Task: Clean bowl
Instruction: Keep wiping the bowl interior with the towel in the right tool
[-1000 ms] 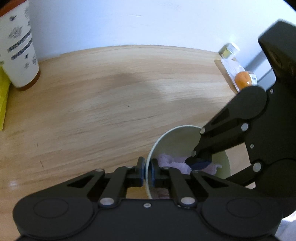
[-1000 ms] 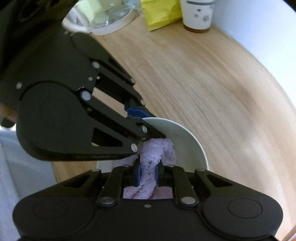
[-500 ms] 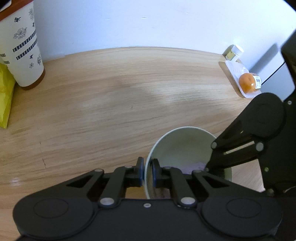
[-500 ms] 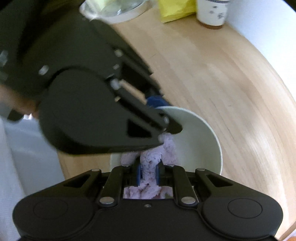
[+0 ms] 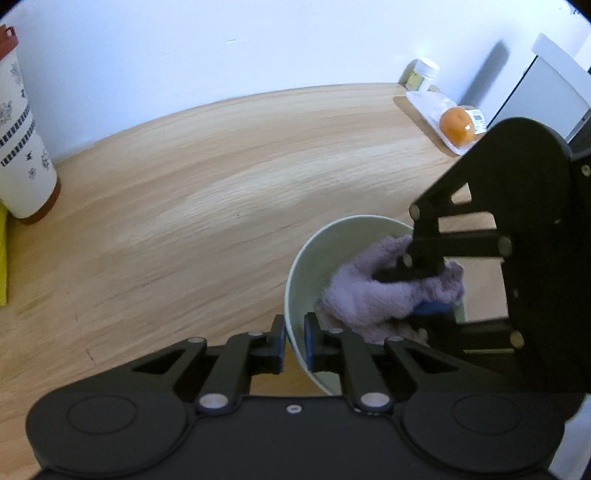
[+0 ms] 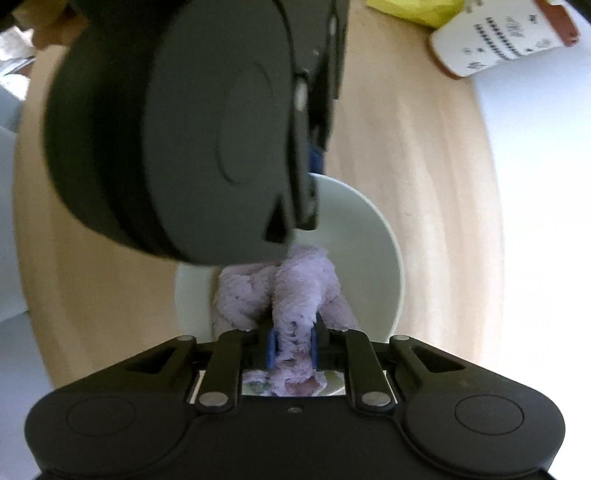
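Straddling the bowl (image 5: pixel 301 280) rim, left gripper (image 5: pixel 294 341) jaws opening; right gripper (image 6: pixel 291 345) clenches the purple cloth (image 6: pixel 295 291), seemingly wiping.

From my remote seat I saw a light wooden table (image 5: pixel 207 192), a white patterned tumbler (image 5: pixel 22 155) with a brown base beside something yellow (image 6: pixel 413 9), an orange (image 5: pixel 457 126) on a white tray (image 5: pixel 424 107), a small white-capped jar (image 5: pixel 421 75), a white wall (image 5: pixel 221 48).
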### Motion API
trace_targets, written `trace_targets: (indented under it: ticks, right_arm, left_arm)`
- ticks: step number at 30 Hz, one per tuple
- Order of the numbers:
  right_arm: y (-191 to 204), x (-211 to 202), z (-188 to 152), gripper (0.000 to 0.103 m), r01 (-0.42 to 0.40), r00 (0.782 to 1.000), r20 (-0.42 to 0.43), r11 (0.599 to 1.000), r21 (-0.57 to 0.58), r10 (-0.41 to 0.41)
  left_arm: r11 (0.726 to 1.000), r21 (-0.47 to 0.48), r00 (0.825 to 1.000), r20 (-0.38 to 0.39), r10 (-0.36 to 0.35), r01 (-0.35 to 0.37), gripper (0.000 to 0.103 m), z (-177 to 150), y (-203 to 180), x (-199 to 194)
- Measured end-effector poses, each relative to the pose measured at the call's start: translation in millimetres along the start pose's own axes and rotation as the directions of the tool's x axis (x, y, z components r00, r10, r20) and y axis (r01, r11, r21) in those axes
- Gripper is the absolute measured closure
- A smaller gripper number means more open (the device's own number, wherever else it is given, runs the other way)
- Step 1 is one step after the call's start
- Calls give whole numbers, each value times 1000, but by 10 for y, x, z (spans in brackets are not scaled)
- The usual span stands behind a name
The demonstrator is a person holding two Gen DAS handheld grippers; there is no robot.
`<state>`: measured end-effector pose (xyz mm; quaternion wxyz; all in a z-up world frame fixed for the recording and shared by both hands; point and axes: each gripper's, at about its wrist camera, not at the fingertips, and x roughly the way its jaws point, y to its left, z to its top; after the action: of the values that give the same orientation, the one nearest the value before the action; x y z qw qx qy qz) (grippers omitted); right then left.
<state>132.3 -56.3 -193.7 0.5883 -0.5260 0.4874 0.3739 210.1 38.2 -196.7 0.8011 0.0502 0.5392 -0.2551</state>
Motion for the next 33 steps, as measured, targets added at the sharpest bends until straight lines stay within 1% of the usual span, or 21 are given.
trace_targets:
  ticks: [2,3,5,7,9,11,12,14,15,18,19,21,23,24,25,27,29,30,32,33]
  right_arm:
    - [-42,-1,-69,85,22,999,27,998,62,-24]
    - [-66,-4,-113,85,22,999,45,995,93,-27]
    - [-98,-21,-190,86,23,996,81,989,144,-35]
    - [-112,-52,-252,87,21,992,117,982,186,-43]
    - [-151,-79,-338,87,4,984,170,968,252,-48]
    - [-223,-92,-432,88,-42,975,218,944,326,-32]
    - [-237,-97,-452,88,-54,973,231,940,336,-26]
    - [-299,-106,-549,86,-123,956,294,920,373,9]
    - [-313,-100,-572,86,-141,953,304,915,377,22]
    - [-377,-61,-730,86,-254,921,377,887,387,99]
    - [-406,-53,-757,86,-277,915,387,877,394,115]
    - [-553,-32,-831,86,-360,888,425,843,400,177]
    - [-641,-2,-914,86,-435,858,449,818,376,250]
    - [-650,-6,-895,86,-450,852,449,814,366,270]
    - [-659,-4,-877,85,-474,841,453,806,354,295]
    - [-698,-103,-809,85,-506,826,458,792,343,329]
    - [-799,-55,-710,85,-553,802,458,766,329,382]
    - [-818,-22,-612,82,-562,797,456,761,323,395]
    - [-841,-5,-568,81,-584,786,441,755,299,433]
    - [-885,68,-456,81,-589,783,437,753,294,442]
  left_arm:
    - [1000,2,999,35,-24,24,90,-38,39,-5]
    - [1000,18,999,39,-27,26,89,-46,37,-5]
    - [998,67,999,28,-16,14,90,-44,6,-3]
    - [997,82,1000,22,-15,13,90,-41,-1,-7]
    - [995,99,1000,18,-15,13,90,-36,-6,-5]
    - [995,95,1000,14,-21,20,90,-26,-2,-7]
    - [995,95,1000,14,-24,22,90,-24,0,-11]
    - [996,86,999,14,-30,29,90,-13,6,-14]
    - [996,81,999,14,-32,31,91,-13,11,-15]
    - [998,49,999,18,-46,45,92,-17,78,-21]
    - [998,39,999,18,-49,48,94,-12,97,-22]
    - [998,22,998,21,-56,55,95,2,128,-18]
    - [998,-1,998,22,-58,58,95,30,124,0]
    - [998,-2,998,22,-55,55,96,43,111,4]
    - [999,2,999,21,-48,48,96,54,95,7]
    - [999,-8,999,18,-44,45,96,71,95,23]
    - [998,-30,999,18,-49,49,96,74,111,37]
    - [998,-38,999,19,-48,49,96,71,120,38]
    - [998,-55,999,19,-41,42,95,71,131,41]
    - [997,-63,999,18,-39,40,95,70,138,41]
